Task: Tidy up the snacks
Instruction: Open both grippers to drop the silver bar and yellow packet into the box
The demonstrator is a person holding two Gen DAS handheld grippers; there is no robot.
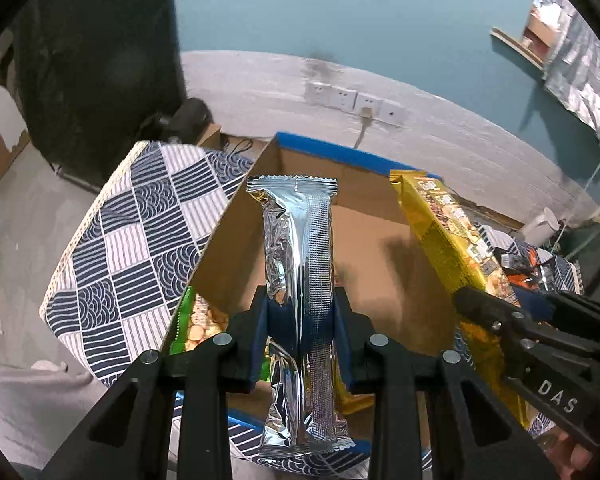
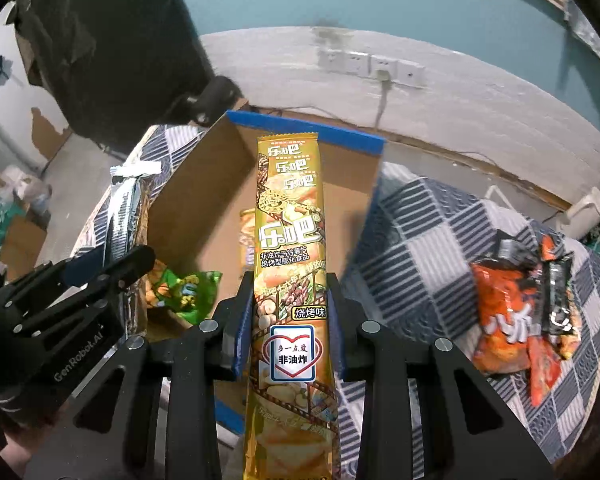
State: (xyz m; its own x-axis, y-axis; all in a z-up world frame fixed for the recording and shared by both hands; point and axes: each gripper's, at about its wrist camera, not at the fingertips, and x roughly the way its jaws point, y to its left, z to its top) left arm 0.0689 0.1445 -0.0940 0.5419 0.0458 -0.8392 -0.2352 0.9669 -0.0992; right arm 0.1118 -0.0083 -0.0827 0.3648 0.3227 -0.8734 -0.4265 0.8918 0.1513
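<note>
I was midway through the carrying step, both hands loaded and both packets hanging over the cardboard box (image 1: 364,240) with the blue-taped rim, which sat on the patterned cloth (image 1: 140,232) of the worktop. My left tool (image 1: 300,320) was pinching a long silver foil packet (image 1: 300,248) about its middle, the packet running up the centre of the left wrist view with its crimped end toward the far wall of the box. My right tool (image 2: 290,312) was clamped on the yellow crisp packet (image 2: 290,220) in much the same way, pads pressing its sides, the top end reaching to the upper middle of the right wrist view over the box's far edge. In the left wrist view the right tool showed at the lower right of the frame with the yellow packet slanting up from it. Already in the box lay a green snack bag (image 2: 184,288) at lower left of the right wrist view, and what looked like another yellow packet on the floor of the box, partly hidden. An orange bag (image 2: 512,312) and a dark sachet (image 2: 556,292) waited on the cloth at the right, outside the box. As I judged it, the next move called for lowering each packet toward the bare cardboard floor, laying them flat beside the ones there, then spreading each tool and going for the orange pile.
</note>
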